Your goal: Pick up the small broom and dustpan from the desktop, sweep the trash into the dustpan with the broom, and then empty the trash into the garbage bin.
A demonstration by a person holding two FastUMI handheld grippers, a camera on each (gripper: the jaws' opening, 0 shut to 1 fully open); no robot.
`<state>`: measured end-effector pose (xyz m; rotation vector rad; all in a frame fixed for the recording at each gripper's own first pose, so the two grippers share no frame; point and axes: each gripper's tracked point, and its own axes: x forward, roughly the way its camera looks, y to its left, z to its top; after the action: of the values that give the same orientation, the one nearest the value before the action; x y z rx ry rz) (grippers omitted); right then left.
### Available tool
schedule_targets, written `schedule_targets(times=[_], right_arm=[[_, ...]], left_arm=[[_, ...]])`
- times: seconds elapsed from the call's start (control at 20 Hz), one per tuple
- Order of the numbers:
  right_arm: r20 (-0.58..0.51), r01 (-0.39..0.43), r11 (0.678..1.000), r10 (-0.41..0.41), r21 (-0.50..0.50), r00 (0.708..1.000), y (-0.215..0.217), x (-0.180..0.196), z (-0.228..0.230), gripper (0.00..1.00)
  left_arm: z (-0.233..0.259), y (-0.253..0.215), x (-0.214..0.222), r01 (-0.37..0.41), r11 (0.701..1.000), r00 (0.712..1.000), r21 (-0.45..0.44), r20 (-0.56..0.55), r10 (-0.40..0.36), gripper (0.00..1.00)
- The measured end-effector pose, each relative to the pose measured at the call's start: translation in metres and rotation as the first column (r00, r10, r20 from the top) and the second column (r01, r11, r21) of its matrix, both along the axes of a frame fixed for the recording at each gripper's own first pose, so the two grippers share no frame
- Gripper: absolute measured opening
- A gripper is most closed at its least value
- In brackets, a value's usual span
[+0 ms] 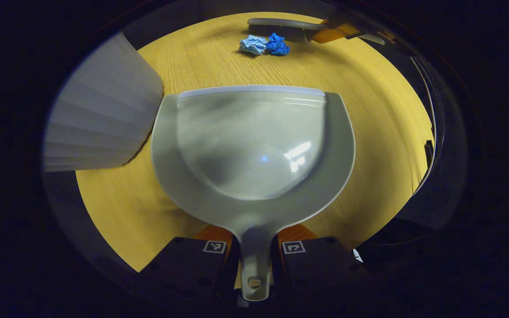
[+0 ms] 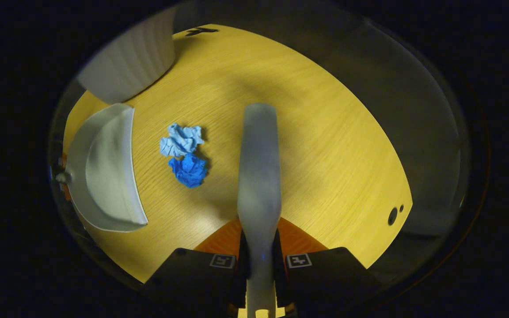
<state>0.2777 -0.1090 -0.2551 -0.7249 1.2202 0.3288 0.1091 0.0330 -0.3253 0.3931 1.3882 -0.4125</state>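
- Left gripper view: the left gripper (image 1: pixel 254 260) is clamped on the handle of the pale grey plastic dustpan (image 1: pixel 254 145), both fingers pressing its sides.
- The dustpan's lip faces two crumpled paper balls, one light blue (image 1: pixel 253 44) and one dark blue (image 1: pixel 278 45), lying touching each other on the yellow wooden desktop (image 1: pixel 369 132).
- Just behind them lies the grey-handled small broom (image 1: pixel 281 27), held by the far gripper.
- A white ribbed garbage bin (image 1: pixel 104 115) stands just beside the dustpan.
- Right gripper view: the right gripper (image 2: pixel 260 265) is closed on the broom's handle (image 2: pixel 259 168), which stretches forward over the desktop (image 2: pixel 338 145).
- The paper balls (image 2: pixel 180 139) (image 2: pixel 188 170) lie between broom and dustpan (image 2: pixel 104 172); the bin (image 2: pixel 135 57) stands beyond.
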Motion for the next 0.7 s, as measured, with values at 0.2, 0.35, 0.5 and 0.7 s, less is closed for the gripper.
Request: schedule_targets(times=[0.2,0.35,0.5,0.7], right_arm=[[-0.117,-0.182,0.983,0.179,-0.012,0.977,0.031,-0.034,-0.011,0.28],[-0.212,-0.178,0.976,0.202,0.126,0.956,0.063,-0.073,-0.014,0.28],[-0.28,-0.145,0.959,0.212,0.242,0.936,0.083,-0.112,-0.016,0.28],[-0.322,-0.158,0.945,0.25,0.285,0.913,0.079,-0.113,-0.01,0.28]], left_arm=[[0.001,0.001,0.008,0.102,0.995,0.994,0.004,0.048,-0.102,0.3],[-0.002,0.001,0.008,0.145,0.989,0.985,-0.022,0.101,-0.143,0.3],[0.001,0.002,-0.008,0.174,0.983,0.98,-0.059,0.113,-0.167,0.3],[-0.001,0.009,-0.039,0.183,0.979,0.978,-0.092,0.115,-0.172,0.3]])
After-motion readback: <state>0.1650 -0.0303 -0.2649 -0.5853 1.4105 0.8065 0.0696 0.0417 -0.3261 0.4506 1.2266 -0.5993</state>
